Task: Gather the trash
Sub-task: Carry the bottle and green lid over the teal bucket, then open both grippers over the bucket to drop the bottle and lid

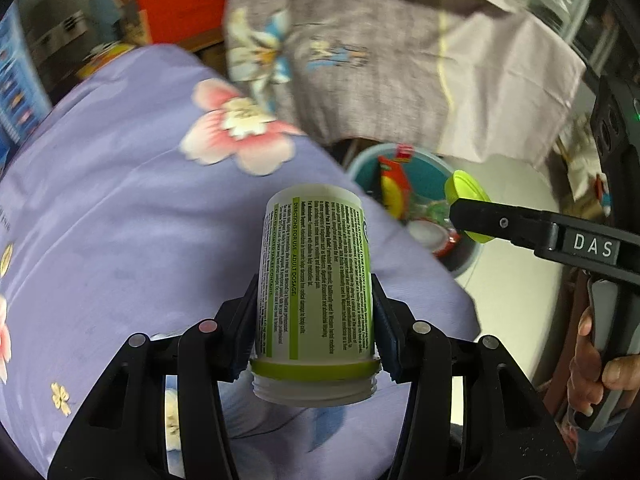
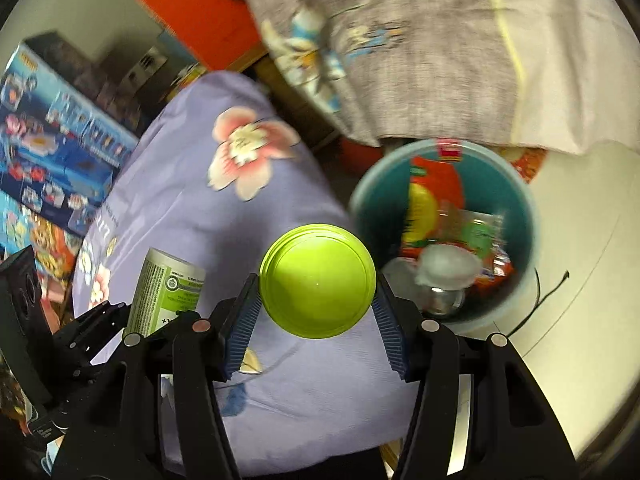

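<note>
Setting: purple floral bedspread below both grippers, teal bin on the floor beside it.
Right gripper: pinching the green lid, just beside the bin's rim, nearer arm.
Left gripper: clamped on the open bottle, long axis pointing away, bin ahead and right.

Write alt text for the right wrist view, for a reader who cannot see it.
The right gripper clamps a lime-green lid over a lilac floral bedspread. To its right a teal bin holds wrappers; at left the other gripper holds a lidless jar.
</note>
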Tool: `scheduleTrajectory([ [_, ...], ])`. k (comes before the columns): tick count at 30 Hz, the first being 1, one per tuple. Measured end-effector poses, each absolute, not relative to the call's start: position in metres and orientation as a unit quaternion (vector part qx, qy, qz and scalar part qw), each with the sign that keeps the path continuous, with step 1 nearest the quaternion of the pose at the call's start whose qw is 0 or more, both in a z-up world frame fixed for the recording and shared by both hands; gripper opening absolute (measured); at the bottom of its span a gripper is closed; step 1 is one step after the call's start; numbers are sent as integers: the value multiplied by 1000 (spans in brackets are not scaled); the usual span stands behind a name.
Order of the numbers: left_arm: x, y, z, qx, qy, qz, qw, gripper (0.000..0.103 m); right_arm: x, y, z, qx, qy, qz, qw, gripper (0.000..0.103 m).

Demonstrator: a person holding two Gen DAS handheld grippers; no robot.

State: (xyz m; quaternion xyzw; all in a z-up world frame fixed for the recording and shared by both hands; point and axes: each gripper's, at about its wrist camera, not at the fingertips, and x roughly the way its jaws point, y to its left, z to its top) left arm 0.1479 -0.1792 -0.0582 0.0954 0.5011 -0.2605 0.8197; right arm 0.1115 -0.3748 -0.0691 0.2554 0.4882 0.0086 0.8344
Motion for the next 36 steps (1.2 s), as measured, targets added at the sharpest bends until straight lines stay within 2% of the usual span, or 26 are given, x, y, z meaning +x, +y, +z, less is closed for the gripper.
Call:
scheduleTrajectory([
  [13, 141, -275, -72, 132, 509, -313, 791, 51, 82, -455, -85, 306, 478, -43, 822, 54],
  [36, 194, -345, -115, 137, 536, -358, 752, 53, 116, -497, -114, 323, 507, -96, 793, 54],
])
